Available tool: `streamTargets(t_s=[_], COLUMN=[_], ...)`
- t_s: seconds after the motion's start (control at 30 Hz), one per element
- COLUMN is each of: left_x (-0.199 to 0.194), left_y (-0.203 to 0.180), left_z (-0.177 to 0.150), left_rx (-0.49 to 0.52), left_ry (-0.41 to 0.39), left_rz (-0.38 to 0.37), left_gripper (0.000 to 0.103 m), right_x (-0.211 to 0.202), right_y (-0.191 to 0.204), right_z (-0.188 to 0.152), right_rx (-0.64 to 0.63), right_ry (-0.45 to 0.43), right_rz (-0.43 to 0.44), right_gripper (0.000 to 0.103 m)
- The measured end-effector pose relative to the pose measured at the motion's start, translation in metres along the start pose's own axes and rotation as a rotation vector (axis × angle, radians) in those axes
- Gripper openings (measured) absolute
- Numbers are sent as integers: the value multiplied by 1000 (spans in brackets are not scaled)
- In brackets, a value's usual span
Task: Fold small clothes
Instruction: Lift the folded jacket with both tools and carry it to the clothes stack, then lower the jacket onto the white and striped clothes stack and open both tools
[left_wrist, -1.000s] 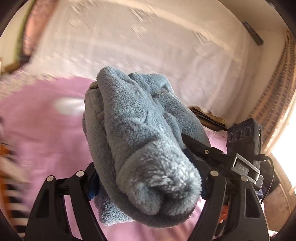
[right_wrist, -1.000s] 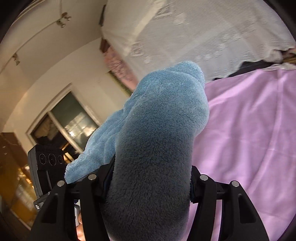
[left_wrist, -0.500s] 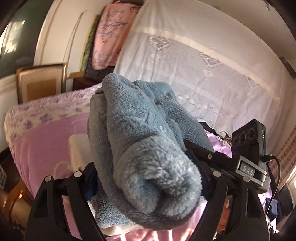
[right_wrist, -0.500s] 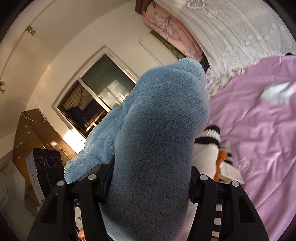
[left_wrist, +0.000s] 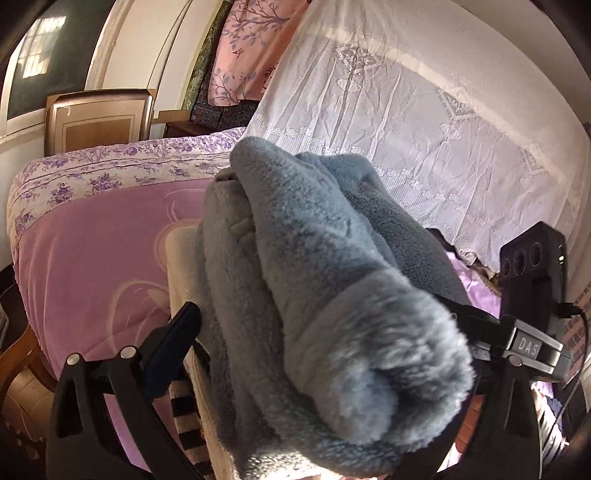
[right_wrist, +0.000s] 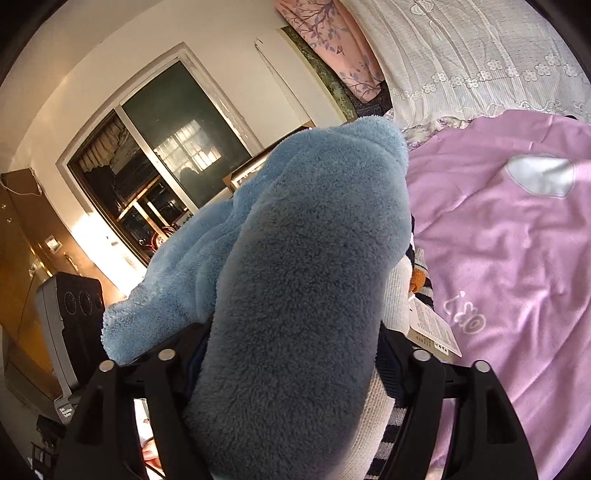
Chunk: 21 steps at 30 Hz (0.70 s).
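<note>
The folded blue fleece (left_wrist: 325, 295) fills the middle of both views and lies on a cream and striped garment (left_wrist: 188, 424) at the edge of the purple bedspread (left_wrist: 92, 258). It hides most of what sits beneath it — the left wrist view shows only a cream edge and dark stripes, while the right wrist view adds an orange patch and a paper tag (right_wrist: 432, 328) beside the pile.

The left gripper (left_wrist: 317, 369) has just been opening: its left finger (left_wrist: 173, 343) stands clear of the fleece, the other is buried behind the pile. The right gripper (right_wrist: 291, 354) has also just been opening; the fleece is between its fingers, but whether the pads press on it I cannot tell.

Only the right view shows the window (right_wrist: 155, 155); only the left, the wooden headboard (left_wrist: 99, 122).
</note>
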<state>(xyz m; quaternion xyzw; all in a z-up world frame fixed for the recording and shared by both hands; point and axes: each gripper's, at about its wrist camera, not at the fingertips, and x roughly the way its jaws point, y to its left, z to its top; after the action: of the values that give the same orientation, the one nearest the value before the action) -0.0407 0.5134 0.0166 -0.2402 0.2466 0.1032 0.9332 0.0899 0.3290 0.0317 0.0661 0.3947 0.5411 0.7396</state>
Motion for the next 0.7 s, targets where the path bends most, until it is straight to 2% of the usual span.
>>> streamTargets(t_s=[0.1,0.2,0.33,0.47,0.6,0.7], left_x=[-14,-32,-47,-70,-94,-100], left_y=[-9,-29,-50,-68,-81,-79], left_z=[4,4,-9,-26,-49,-65], left_rx=[13,84,131,179,196,184], left_ry=[-10,-54,-77,-106,-109,-81], left_rz=[32,147,248,376,522,597], left_gripper=[99,98,98,99,99,99], right_x=[-4,-24,-55,-87,-118,-135], right_y=[1,18,36,42,47,51], right_z=[11,7,-14,-34,-55,-68], right_rx=[-9,-113,-241,-272,-298,-324], right_ry=[-19,-70,-143,-174,-189,-188], right_rz=[5,-68,-176,-250,-261,-263], right_gripper=[85,85,97,99,99,99])
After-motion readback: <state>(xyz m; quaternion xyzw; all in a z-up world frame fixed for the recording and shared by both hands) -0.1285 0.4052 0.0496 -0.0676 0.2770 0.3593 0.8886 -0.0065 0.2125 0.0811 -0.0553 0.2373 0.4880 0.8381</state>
